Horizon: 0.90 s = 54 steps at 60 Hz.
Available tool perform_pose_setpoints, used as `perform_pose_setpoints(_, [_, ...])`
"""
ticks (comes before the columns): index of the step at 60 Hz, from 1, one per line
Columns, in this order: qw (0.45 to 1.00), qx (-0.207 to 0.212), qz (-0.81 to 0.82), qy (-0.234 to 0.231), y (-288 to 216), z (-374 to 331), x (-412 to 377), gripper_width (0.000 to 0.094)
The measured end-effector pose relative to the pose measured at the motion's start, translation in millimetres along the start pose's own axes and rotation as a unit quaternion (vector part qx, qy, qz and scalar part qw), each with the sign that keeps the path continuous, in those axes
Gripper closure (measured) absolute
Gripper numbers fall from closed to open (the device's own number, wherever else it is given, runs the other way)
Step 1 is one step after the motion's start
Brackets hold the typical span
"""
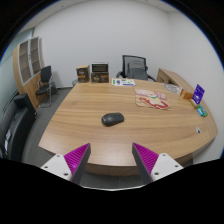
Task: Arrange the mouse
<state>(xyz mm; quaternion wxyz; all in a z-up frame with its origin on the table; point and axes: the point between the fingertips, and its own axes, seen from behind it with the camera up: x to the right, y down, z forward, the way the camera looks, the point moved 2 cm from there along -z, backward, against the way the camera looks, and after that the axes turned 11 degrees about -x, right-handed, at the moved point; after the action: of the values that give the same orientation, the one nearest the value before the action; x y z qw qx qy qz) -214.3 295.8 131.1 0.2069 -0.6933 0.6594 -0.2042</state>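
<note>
We see the gripper (112,160) hovering over the near edge of the wooden worktop (70,125), its jaws apart and holding nothing. The dark mouse (112,119) lies on the worktop well beyond the fingers, roughly centred between them; papers (150,97) lie farther back

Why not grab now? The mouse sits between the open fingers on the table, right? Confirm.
Not quite. The gripper view shows the mouse lying on the table well beyond the fingers, not between them. The gripper is open, as you said.
</note>
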Motion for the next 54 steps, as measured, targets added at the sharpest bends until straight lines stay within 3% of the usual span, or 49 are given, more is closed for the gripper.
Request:
perform_pose_setpoints(19, [0.998,0.036,0.055,0.017,-27.7,63.5,-8.0,0.0069])
perform_pose_setpoints(54, [0.998,0.030,0.035,0.030,-60.5,179.3,-16.6,0.0069])
